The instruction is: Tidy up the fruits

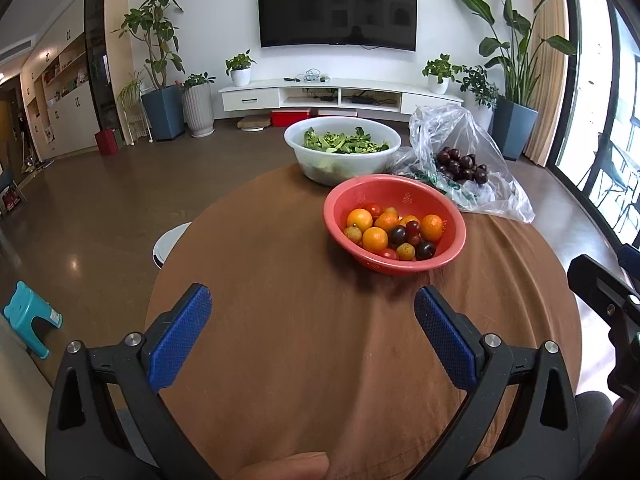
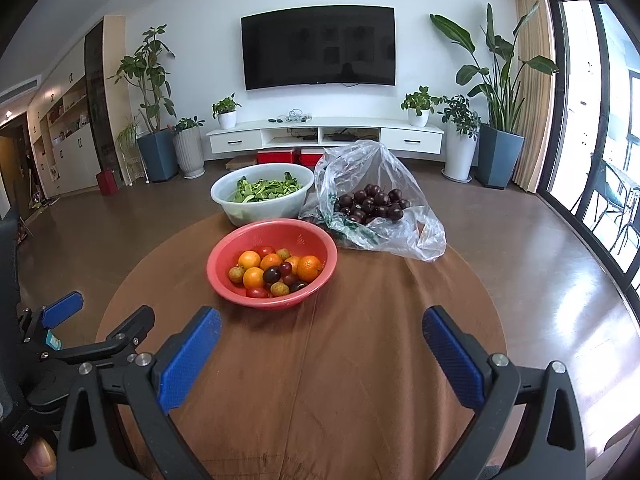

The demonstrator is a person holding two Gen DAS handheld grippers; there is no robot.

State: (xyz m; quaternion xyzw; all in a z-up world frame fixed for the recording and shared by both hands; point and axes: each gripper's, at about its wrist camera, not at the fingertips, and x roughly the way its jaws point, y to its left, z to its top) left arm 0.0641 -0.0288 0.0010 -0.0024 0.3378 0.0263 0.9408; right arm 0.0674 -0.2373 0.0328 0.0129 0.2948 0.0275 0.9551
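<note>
A red bowl [image 1: 452, 236] [image 2: 224, 256] on the round brown-clothed table [image 1: 288, 280] holds mixed fruit: oranges [image 1: 375, 239] [image 2: 309, 268], dark plums [image 1: 398, 234] [image 2: 272, 275], small tomatoes and yellowish fruits. Behind it to the right a clear plastic bag [image 1: 492, 160] [image 2: 404, 184] holds dark plums [image 1: 460, 165] [image 2: 372, 202]. My left gripper [image 1: 312, 304] is open, low over the table's near side, nothing between its blue pads. My right gripper [image 2: 322, 326] is open too, nearer than the bowl and empty. In the right wrist view the left gripper [image 2: 102, 314] shows at the left edge.
A translucent white basin [image 1: 308, 156] [image 2: 248, 208] of green leaves stands behind the red bowl. A white stool [image 1: 170, 242] sits beside the table's left edge, a teal step stool [image 1: 30, 322] on the floor. A thumb [image 1: 288, 466] shows at the bottom of the left wrist view.
</note>
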